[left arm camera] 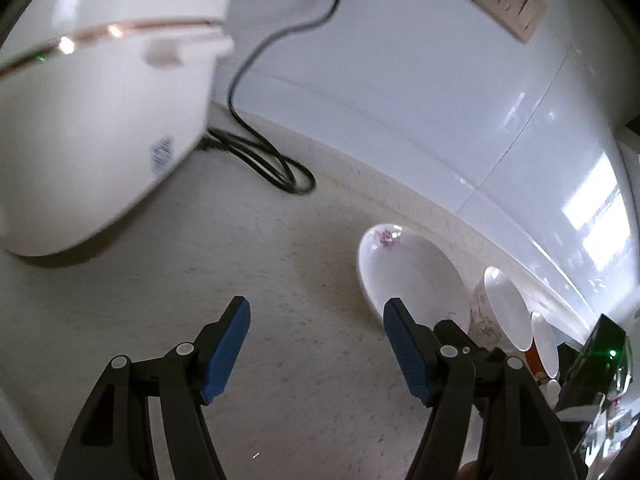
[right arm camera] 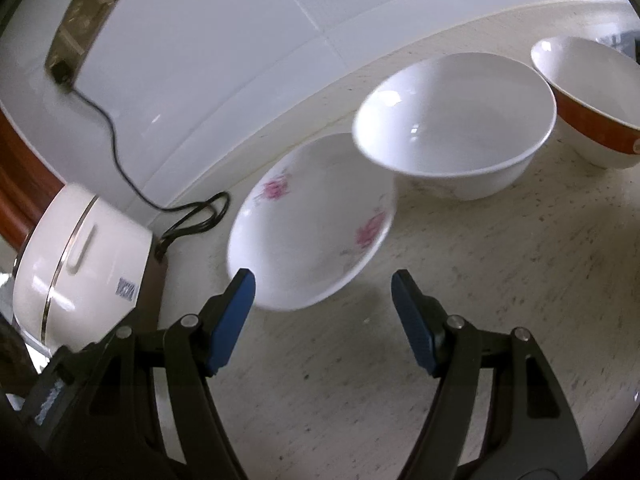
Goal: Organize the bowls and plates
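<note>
Nearest in both wrist views are blue-padded fingers spread wide with nothing between them: the left gripper (left arm camera: 317, 346) and the right gripper (right arm camera: 323, 322) both stand open above the speckled table (right arm camera: 500, 280).

Just beyond the right gripper, slightly left of its centre line, lies the flowered plate (right arm camera: 308, 236), a shallow white dish with pink blossoms; its near rim sits close to the left fingertip, though contact cannot be judged. Behind the plate, to the right, stands the white bowl (right arm camera: 460, 128), upright, its rim overlapping the plate's far edge in this view. Farther right is the red-banded bowl (right arm camera: 588, 100), set apart from the white one.

From the left wrist view the same plate (left arm camera: 412, 280) lies ahead and to the right of the gripper, partly behind its right finger, with the bowls lined up beyond it along the tiled wall (left arm camera: 440, 100). A white rice cooker (left arm camera: 100, 120) stands to the left, its black cord (left arm camera: 264, 160) looping on the table and rising toward a wall socket (left arm camera: 508, 0).
</note>
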Tool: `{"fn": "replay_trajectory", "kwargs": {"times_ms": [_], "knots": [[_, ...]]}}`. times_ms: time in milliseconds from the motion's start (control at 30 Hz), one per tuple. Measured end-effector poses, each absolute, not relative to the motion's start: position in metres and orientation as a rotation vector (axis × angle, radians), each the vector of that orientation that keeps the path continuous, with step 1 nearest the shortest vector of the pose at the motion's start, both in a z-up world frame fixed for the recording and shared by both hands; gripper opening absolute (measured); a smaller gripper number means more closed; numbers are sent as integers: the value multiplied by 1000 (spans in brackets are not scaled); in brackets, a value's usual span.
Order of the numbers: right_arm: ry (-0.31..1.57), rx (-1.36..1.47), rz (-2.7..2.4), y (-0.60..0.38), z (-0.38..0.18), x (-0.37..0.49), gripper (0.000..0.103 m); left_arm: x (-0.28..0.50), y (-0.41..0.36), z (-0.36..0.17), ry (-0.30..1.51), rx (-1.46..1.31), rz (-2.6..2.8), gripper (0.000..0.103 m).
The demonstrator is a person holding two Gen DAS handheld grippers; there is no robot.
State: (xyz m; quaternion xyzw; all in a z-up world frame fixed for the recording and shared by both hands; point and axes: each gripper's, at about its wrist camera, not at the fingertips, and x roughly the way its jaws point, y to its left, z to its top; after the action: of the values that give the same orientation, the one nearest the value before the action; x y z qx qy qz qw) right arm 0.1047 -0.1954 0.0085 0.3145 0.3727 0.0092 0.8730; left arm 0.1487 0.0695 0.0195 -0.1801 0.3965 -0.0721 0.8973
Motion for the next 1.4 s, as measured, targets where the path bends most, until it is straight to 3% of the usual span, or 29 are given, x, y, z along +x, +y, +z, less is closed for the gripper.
{"fn": "replay_trajectory", "kwargs": {"times_ms": [367, 667, 933, 1400], "knots": [[749, 715, 11, -217, 3, 117, 73, 199, 46, -20, 916, -444, -229, 68], [743, 675, 5, -222, -1, 129, 52, 205, 27, -20, 871, -364, -265, 63], [758, 649, 28, -218, -4, 135, 38, 199, 9, -17, 881, -274, -295, 26], [777, 612, 80, -207, -4, 135, 23, 184, 26, -7, 862, -273, -214, 24]]}}
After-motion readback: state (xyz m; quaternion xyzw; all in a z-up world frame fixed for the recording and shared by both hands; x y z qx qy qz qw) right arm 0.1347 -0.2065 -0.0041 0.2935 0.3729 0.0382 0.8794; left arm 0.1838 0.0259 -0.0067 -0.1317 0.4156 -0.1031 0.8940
